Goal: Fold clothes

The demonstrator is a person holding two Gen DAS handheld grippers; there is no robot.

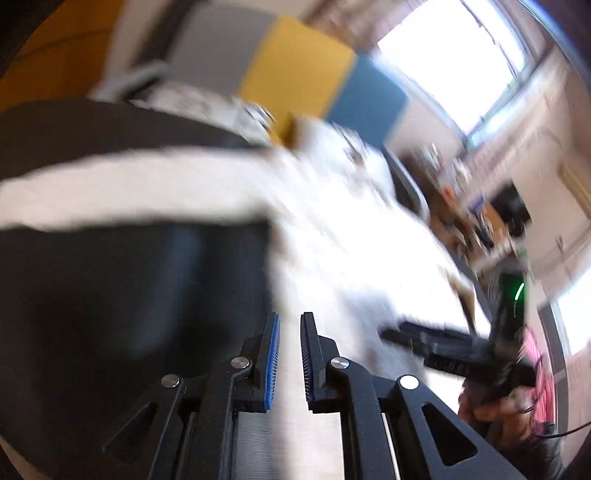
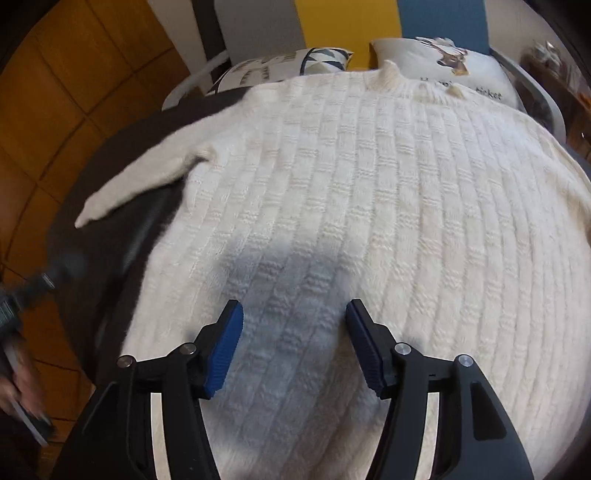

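A cream knitted sweater [image 2: 351, 192] lies spread flat on a dark surface [image 2: 110, 258], collar toward the far end, its left sleeve [image 2: 136, 184] stretched out to the side. My right gripper [image 2: 293, 314] hovers open over the sweater's lower part, nothing between its blue pads. The left wrist view is motion-blurred. There my left gripper [image 1: 290, 325] shows a narrow gap between its pads with nothing in it, over the sweater [image 1: 332, 229] near the sleeve [image 1: 129, 192]. The right gripper [image 1: 402, 330] appears at that view's right. The left gripper [image 2: 48, 277] is a blur at the right view's left edge.
Two printed pillows [image 2: 288, 64] [image 2: 443, 59] lie beyond the collar. A wooden floor [image 2: 55, 110] borders the dark surface on the left. Grey, yellow and blue wall panels [image 2: 347, 22] stand behind. A person's hand [image 2: 22, 387] holds the left gripper. A bright window [image 1: 454, 55] and a cluttered desk [image 1: 480, 214] are to the right.
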